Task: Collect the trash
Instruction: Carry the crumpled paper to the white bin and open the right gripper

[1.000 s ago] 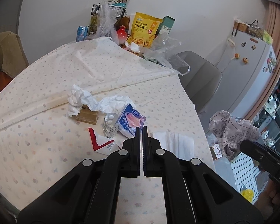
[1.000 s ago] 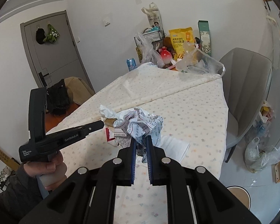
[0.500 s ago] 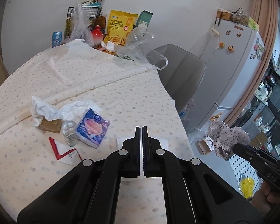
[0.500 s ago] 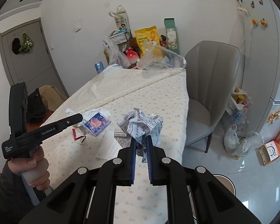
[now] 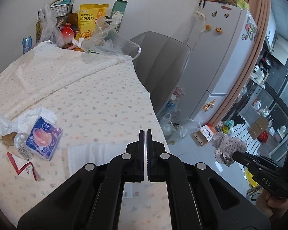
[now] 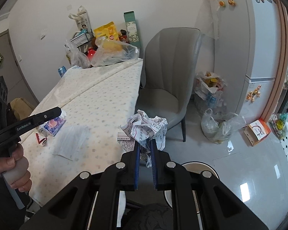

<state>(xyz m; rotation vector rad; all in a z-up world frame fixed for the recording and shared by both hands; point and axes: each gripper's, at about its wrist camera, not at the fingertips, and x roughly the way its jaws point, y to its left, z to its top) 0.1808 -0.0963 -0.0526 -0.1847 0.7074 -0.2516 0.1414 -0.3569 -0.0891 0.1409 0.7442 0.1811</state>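
You stand in a lived-in home dining area: a desk under a dotted cloth, a grey upholstered chair, a magnet-covered fridge, snack bags against the wall, a grey door.

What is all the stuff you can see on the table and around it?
newspaper ball: one, white with print, in the right gripper, off the table edge
tissue pack: one, purple, table
napkin: one, white, flat on table
crumpled tissue: one, white, behind the pack
red-white wrapper: one, table
chip bag: one, yellow, far end
can: one, blue, far end
chair: one, grey, beside table
fridge: one, white, with magnets
floor bags: several, clear
left gripper: black, shut, empty
right gripper: black, shut on the ball
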